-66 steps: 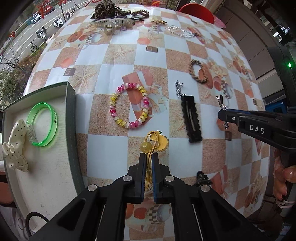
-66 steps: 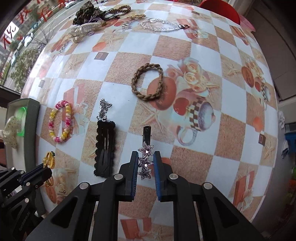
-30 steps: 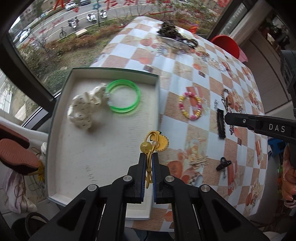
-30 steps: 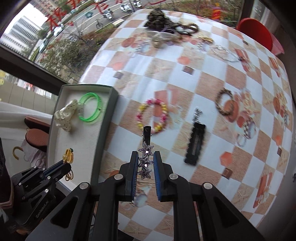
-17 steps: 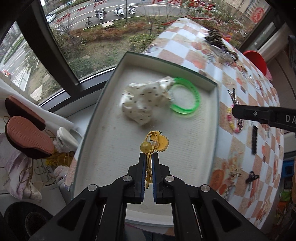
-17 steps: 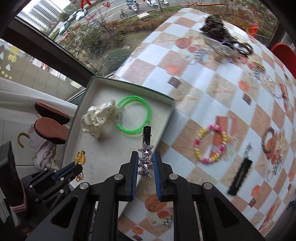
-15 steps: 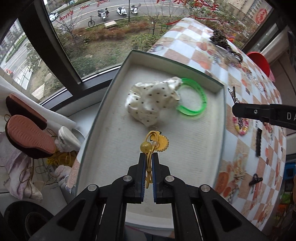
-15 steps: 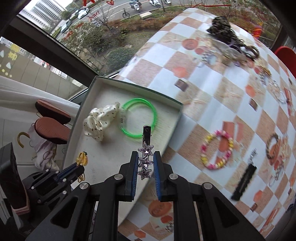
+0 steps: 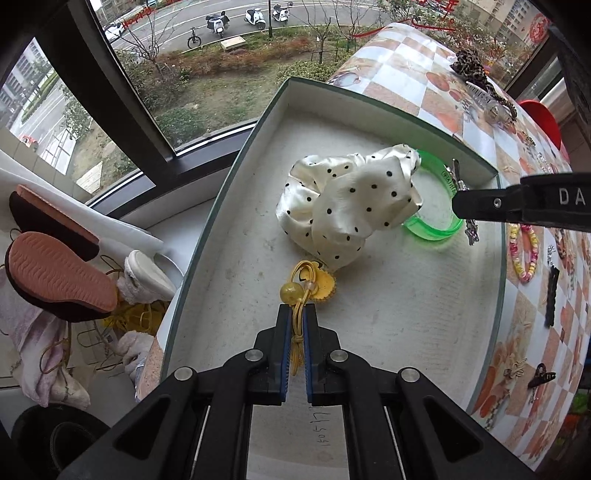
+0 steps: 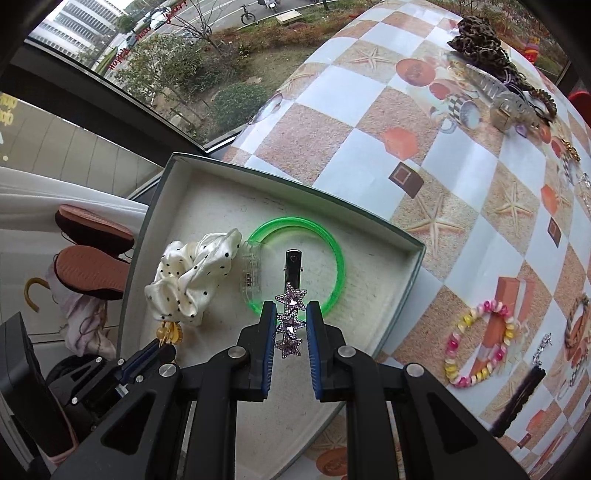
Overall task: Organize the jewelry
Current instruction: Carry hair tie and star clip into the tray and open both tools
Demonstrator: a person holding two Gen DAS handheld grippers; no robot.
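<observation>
My left gripper (image 9: 295,314) is shut on a yellow hair tie (image 9: 306,284) with a bead and a flower charm, held over the white floor of the green-rimmed tray (image 9: 369,306). Just beyond its tip lie a polka-dot scrunchie (image 9: 351,206) and a green bangle (image 9: 432,229). My right gripper (image 10: 291,314) is shut on a star hair clip (image 10: 290,317), hanging above the green bangle (image 10: 332,251) inside the tray (image 10: 402,236). The left gripper (image 10: 159,347) shows at the lower left of the right wrist view, next to the scrunchie (image 10: 192,277).
The checkered tablecloth (image 10: 424,147) carries a pink-and-yellow bead bracelet (image 10: 480,343), a black hair clip (image 10: 517,398), a clear claw clip (image 10: 498,92) and a leopard scrunchie (image 10: 476,33). Beyond the tray's left edge are a window and shoes (image 9: 55,273) on the floor.
Both grippers have moved left from over the tablecloth to above the tray and come lower; the scrunchie and bangle look larger. Each still holds its item.
</observation>
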